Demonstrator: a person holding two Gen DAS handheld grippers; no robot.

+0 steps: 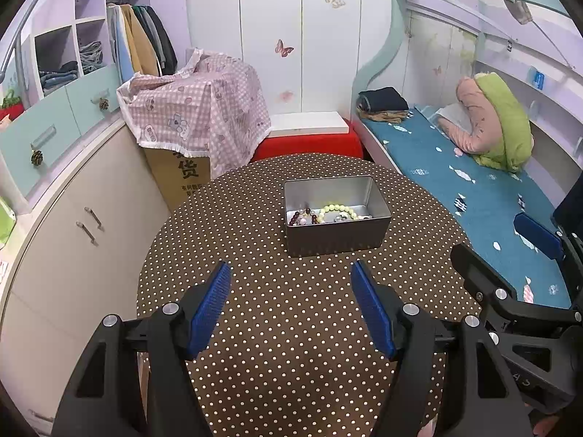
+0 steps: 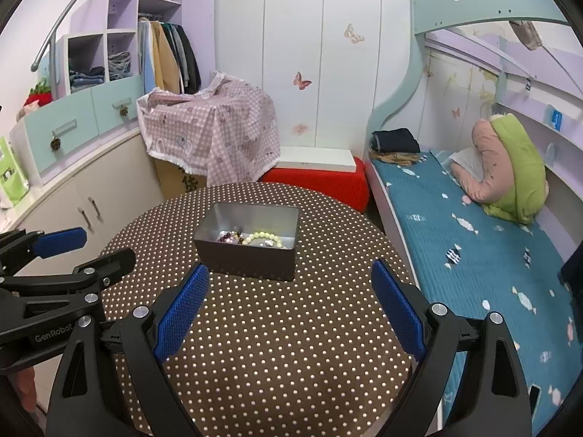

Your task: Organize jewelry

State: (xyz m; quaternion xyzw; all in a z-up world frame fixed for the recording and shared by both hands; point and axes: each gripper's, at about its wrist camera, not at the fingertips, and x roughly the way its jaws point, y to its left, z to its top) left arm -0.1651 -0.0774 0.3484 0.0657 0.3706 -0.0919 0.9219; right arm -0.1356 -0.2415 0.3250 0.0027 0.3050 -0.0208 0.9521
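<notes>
An open grey metal tin (image 1: 337, 238) (image 2: 251, 258) stands on the round brown polka-dot table (image 1: 291, 327) (image 2: 284, 346). Inside lie a pale yellow bead bracelet (image 1: 337, 211) (image 2: 264, 236), a dark red and pink bead bracelet (image 1: 302, 216) (image 2: 229, 237) and some silver pieces. My left gripper (image 1: 291, 273) is open and empty, a short way in front of the tin. My right gripper (image 2: 289, 273) is open and empty, just before the tin's near wall. Each gripper shows at the edge of the other's view.
A bed with a blue cover (image 1: 473, 196) (image 2: 473, 240) runs along the right. A red stool (image 1: 309, 144) (image 2: 320, 178) with a white board stands behind the table. A box under a pink checked cloth (image 1: 196, 109) (image 2: 211, 131) and beige cabinets (image 1: 73, 247) are on the left.
</notes>
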